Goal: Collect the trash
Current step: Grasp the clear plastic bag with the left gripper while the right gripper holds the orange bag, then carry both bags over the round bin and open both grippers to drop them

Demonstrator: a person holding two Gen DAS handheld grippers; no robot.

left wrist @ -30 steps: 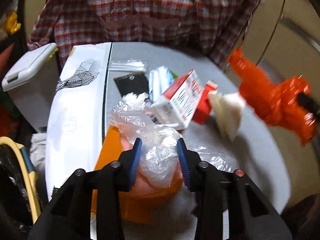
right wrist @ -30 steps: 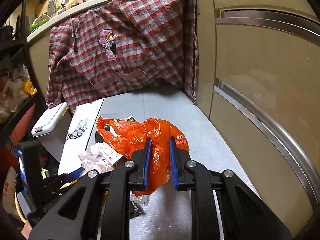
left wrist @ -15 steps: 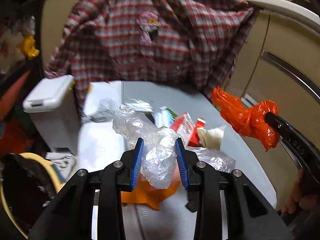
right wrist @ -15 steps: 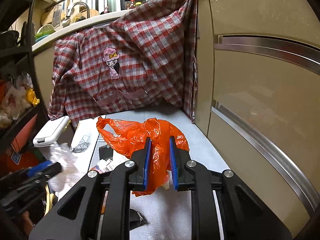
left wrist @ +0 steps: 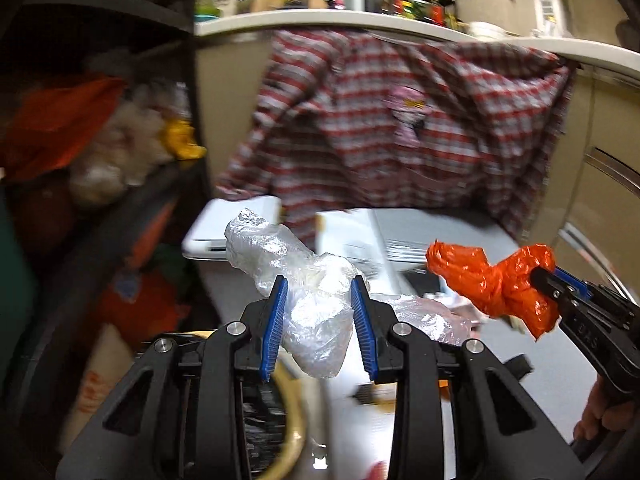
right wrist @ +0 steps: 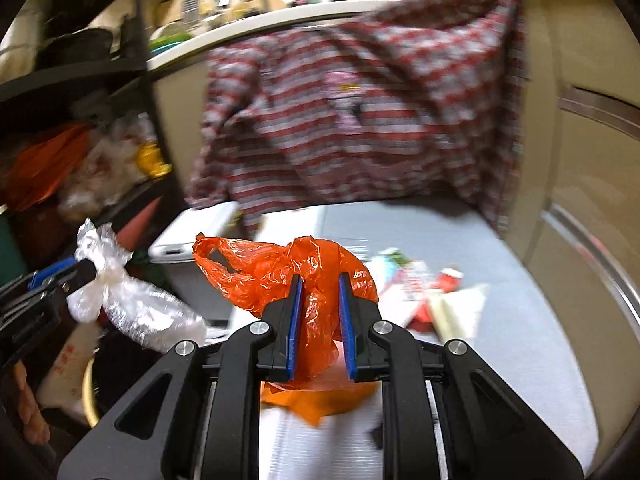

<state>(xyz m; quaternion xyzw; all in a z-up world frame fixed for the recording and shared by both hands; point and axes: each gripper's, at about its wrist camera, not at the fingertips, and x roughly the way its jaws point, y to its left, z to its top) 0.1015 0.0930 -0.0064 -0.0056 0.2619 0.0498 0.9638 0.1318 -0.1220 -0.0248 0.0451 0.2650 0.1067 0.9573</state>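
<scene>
My left gripper is shut on a crumpled clear plastic bag and holds it in the air, left of the grey table and above a round yellow-rimmed bin. The clear plastic bag also shows in the right wrist view. My right gripper is shut on a crumpled orange plastic bag, held above the table's near edge; the orange plastic bag shows at the right of the left wrist view. Cartons and wrappers lie on the table.
A red plaid shirt hangs behind the table. A white lidded box stands at the table's left. Dark shelves with bags fill the left side. Beige cabinet doors line the right. An orange sheet lies under my right gripper.
Both grippers have risen and swung left with their bags. The clear bag has left the table and now hangs over the yellow-rimmed bin.
</scene>
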